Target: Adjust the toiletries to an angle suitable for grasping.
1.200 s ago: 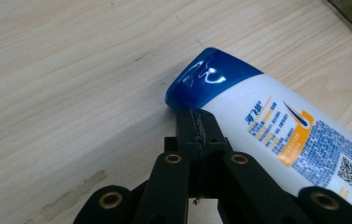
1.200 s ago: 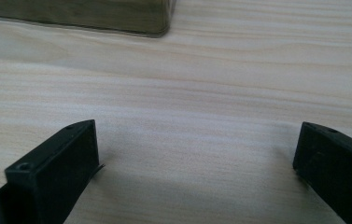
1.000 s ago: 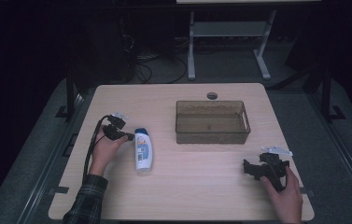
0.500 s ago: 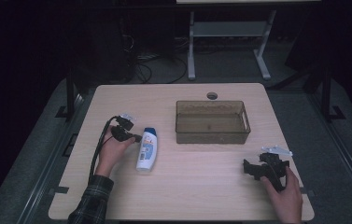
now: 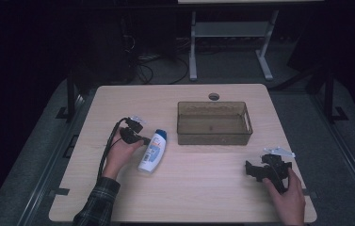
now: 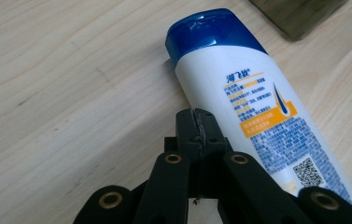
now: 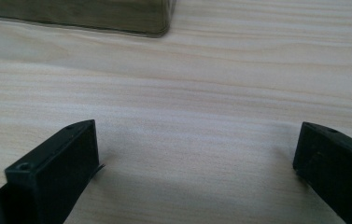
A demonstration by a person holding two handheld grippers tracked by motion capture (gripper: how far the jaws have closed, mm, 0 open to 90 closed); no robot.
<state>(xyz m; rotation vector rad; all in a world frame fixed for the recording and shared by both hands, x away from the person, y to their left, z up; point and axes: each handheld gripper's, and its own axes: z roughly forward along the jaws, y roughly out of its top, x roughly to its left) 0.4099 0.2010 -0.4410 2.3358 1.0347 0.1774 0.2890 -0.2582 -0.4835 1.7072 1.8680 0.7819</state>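
A white shampoo bottle (image 5: 152, 150) with a blue cap lies flat on the wooden table (image 5: 203, 193), left of centre, cap pointing away from the person. My left gripper (image 5: 143, 139) is shut with nothing between its jaws, and its closed tip rests against the bottle's left side. In the left gripper view the joined fingertips (image 6: 196, 128) touch the bottle (image 6: 253, 107) just below the blue cap. My right gripper (image 5: 252, 169) lies low on the table at the near right, open; its two fingers (image 7: 59, 165) stand far apart over bare wood.
A translucent brown plastic bin (image 5: 214, 123) stands at the middle back of the table, its corner (image 7: 117, 16) showing in the right gripper view. A round cable hole (image 5: 213, 96) sits behind it. A black cable (image 5: 107, 150) trails from the left gripper. Dark floor surrounds the table.
The left hand has slid to the right with its gripper shut against the bottle. The bottle has shifted right and turned so its cap leans toward the bin. The right gripper has stayed still.
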